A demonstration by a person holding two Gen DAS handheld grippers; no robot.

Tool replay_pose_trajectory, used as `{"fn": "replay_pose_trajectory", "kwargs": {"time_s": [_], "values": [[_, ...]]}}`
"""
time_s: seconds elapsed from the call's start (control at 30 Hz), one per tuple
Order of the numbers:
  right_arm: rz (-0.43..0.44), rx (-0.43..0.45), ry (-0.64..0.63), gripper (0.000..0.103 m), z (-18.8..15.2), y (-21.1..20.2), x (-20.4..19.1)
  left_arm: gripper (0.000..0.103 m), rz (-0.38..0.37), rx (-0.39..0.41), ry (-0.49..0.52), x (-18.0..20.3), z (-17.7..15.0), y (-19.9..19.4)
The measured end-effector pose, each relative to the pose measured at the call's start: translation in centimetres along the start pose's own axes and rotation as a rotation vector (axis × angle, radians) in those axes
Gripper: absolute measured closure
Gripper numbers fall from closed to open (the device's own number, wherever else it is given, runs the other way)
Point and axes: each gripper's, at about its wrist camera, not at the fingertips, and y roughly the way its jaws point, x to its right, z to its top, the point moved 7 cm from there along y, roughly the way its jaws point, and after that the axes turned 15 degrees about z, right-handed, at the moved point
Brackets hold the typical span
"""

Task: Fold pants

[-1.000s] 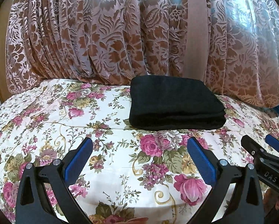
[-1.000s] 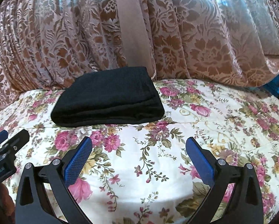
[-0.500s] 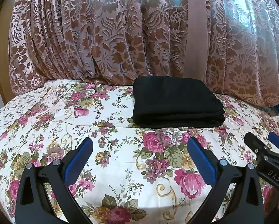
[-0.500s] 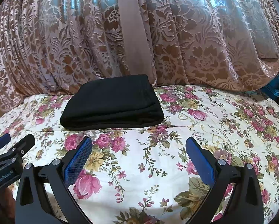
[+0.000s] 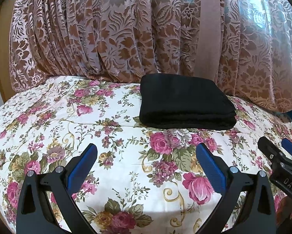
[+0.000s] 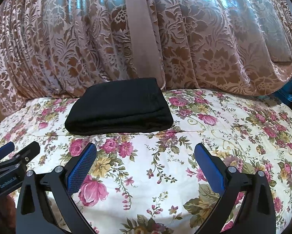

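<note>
Both tongs, left tongs (image 5: pixel 146 157) and right tongs (image 6: pixel 145 156), hover spread and empty above the floral bedspread (image 5: pixel 110 136), near the folded black pants (image 5: pixel 183 105).

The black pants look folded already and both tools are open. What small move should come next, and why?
Probably just draw both tools back. The black folded pants lie as a neat stack on the floral bedspread; the left tool and right tool are open, empty and short of the pants.
</note>
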Motion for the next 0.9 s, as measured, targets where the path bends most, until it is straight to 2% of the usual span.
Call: {"fn": "replay_pose_trajectory", "kwargs": {"time_s": [0.9], "values": [[0.002, -0.014, 0.014, 0.004, -0.53, 0.28, 0.11, 0.002, -0.01, -0.004, 0.006, 0.38, -0.07, -0.26]]}}
